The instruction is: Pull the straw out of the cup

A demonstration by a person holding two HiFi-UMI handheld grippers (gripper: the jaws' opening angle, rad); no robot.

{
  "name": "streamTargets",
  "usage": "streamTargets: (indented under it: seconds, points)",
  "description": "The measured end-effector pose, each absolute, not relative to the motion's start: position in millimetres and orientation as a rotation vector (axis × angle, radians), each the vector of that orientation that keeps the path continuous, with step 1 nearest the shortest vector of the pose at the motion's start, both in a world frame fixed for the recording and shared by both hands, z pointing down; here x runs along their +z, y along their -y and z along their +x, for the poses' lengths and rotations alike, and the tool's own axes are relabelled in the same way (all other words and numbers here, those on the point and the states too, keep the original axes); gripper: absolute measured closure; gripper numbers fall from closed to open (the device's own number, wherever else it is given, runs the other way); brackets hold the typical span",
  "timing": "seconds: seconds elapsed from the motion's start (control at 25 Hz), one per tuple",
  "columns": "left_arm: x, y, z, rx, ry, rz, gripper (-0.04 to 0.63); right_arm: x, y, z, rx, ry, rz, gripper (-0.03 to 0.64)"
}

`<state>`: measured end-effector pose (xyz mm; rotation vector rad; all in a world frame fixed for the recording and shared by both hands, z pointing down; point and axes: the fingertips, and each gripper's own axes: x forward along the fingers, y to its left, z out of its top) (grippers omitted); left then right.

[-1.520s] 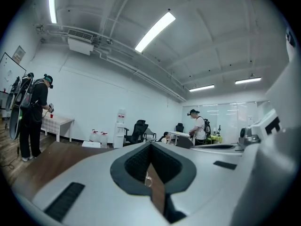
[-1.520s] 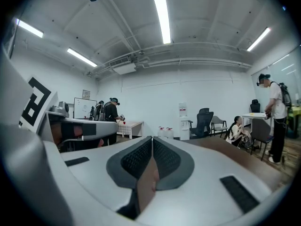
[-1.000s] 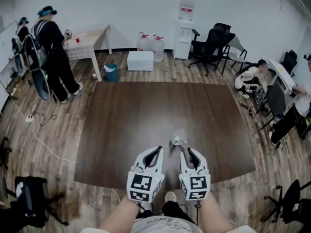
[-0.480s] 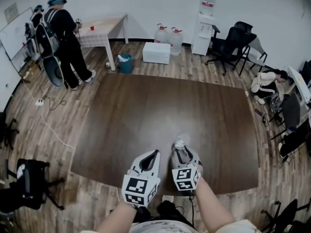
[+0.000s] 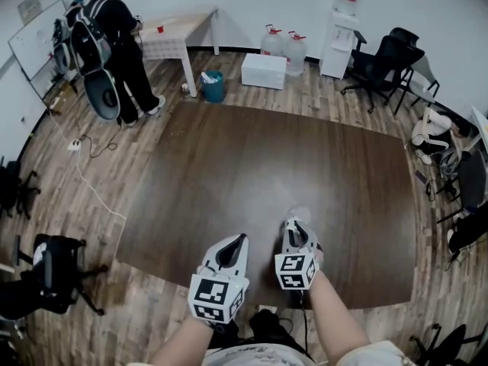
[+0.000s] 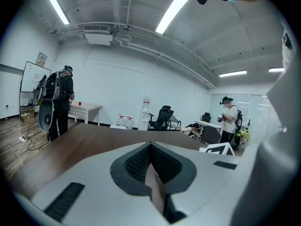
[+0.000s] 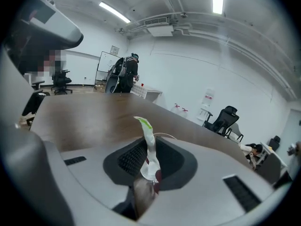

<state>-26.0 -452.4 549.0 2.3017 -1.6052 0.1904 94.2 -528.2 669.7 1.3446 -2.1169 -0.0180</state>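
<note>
Straw (image 7: pixel 146 147) is caught between the fingers of the right gripper (image 5: pixel 295 226). In the right gripper view it's seen standing up in the gap, white with a green tip, bent a bit left at the top. The fingers are closing on it, and the pads already look pressed against its lower part.

The clear cup (image 5: pixel 300 214) is parked on the dark surface (image 5: pixel 229 166), just ahead of that gripper. Only a thin arc of its rim can be made out behind the straw, so how much of the straw sits inside can't be told.

The left gripper (image 5: pixel 241 239) is held beside the right one. Its fingers are pressed together with nothing in them, and the cup isn't touched by it.

So the step in hand is judged to be the grab itself, with the pull not yet done. Next up, probably: the grip gets firmed, then the straw gets drawn up along its own line. The cup looks light and isn't being steadied, so it could be dragged or tipped by a sideways pull. A straight lift is called for, or the cup could be pinned by the left gripper first.
</note>
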Motion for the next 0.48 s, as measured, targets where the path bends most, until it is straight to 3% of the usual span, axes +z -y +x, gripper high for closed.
streamTargets:
  seconds: [0.12,0.48]
  points:
    - [549,455,-25,0.188,1.602,2.304,0.594,668,530,97,-0.030,2.110,1.363,0.558]
    - [534,465,-23,0.156,1.583,2.329,0.594,627,529,101,0.041,2.205,1.428,0.561]
